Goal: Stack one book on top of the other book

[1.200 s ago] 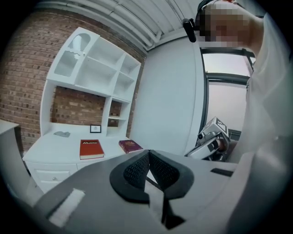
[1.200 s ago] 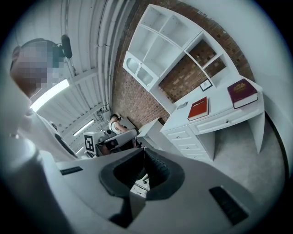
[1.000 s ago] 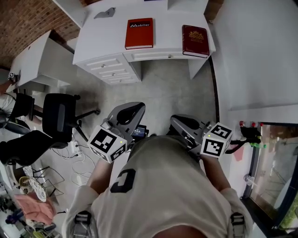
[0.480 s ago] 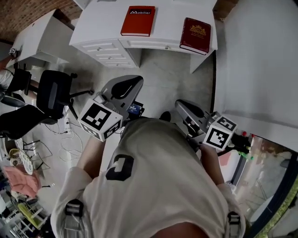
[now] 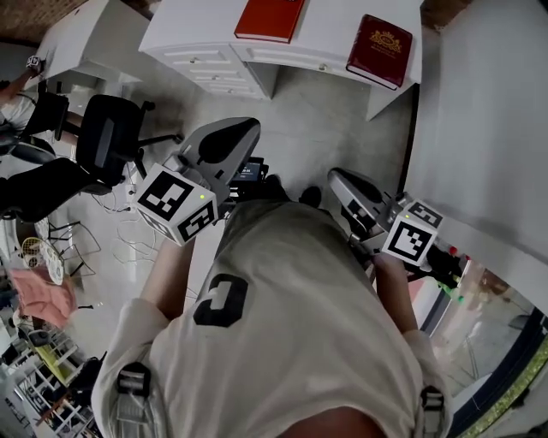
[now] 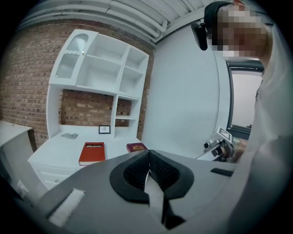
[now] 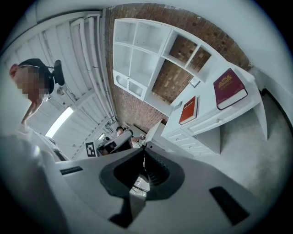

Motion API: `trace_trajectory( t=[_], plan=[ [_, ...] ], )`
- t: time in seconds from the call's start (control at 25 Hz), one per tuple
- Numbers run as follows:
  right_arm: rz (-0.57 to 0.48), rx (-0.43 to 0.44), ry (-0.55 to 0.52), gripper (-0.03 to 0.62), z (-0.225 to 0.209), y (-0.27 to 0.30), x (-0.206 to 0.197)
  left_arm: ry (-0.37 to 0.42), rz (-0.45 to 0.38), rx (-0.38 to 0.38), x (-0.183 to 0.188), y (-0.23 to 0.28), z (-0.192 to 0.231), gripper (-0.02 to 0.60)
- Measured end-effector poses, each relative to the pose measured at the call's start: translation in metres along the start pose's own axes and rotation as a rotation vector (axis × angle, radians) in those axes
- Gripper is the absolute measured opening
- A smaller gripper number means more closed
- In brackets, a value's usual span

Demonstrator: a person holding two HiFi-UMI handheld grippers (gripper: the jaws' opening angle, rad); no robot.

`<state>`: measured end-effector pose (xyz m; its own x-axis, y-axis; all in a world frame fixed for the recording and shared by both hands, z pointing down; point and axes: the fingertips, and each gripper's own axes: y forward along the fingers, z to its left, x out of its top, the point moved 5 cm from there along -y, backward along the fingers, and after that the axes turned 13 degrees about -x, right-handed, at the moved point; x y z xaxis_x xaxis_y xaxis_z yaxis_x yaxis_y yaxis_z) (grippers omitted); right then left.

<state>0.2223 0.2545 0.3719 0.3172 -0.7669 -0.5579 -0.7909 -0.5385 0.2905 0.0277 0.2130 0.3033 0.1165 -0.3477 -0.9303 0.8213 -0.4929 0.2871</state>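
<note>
Left book (image 5: 270, 17) and right book (image 5: 381, 50) lie apart on the desk (image 5: 330, 30).

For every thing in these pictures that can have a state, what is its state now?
red book: closed, lying flat on the desk, nothing stacked on it.
dark red book: closed, lying flat, apart from the red book.
drawers: shut.
left gripper: jaws together, empty.
right gripper: jaws together, empty.
</note>
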Motion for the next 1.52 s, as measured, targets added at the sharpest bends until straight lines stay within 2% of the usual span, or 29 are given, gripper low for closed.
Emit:
trace_trajectory(
  t=[0.28, 0.48, 0.64, 0.88, 1.2, 1.52],
  plan=[
    [0.009, 0.003, 0.087, 0.005, -0.017, 0.001, -0.001, 0.017, 0.047, -0.022, -0.003, 0.019, -0.001, 0.003],
    [-0.002, -0.008, 0.097, 0.005, -0.029, 0.009, 0.009, 0.065, 0.058, -0.038, -0.003, 0.032, 0.009, 0.003],
    [0.002, -0.01, 0.124, 0.005, -0.026, 0.024, 0.019, 0.033, 0.037, -0.034, -0.002, 0.026, 0.028, 0.003],
    [0.057, -0.036, 0.07, 0.005, -0.012, 0.064, 0.033, -0.018, 0.006, -0.004, -0.002, 0.003, 0.066, 0.003],
    [0.108, -0.07, -0.037, 0.005, 0.003, 0.114, 0.06, -0.037, -0.083, 0.111, 0.011, -0.037, 0.141, 0.003],
    [0.14, -0.135, -0.042, 0.005, 0.009, 0.153, 0.076, -0.058, -0.094, 0.151, 0.007, -0.061, 0.203, 0.003]
  ],
)
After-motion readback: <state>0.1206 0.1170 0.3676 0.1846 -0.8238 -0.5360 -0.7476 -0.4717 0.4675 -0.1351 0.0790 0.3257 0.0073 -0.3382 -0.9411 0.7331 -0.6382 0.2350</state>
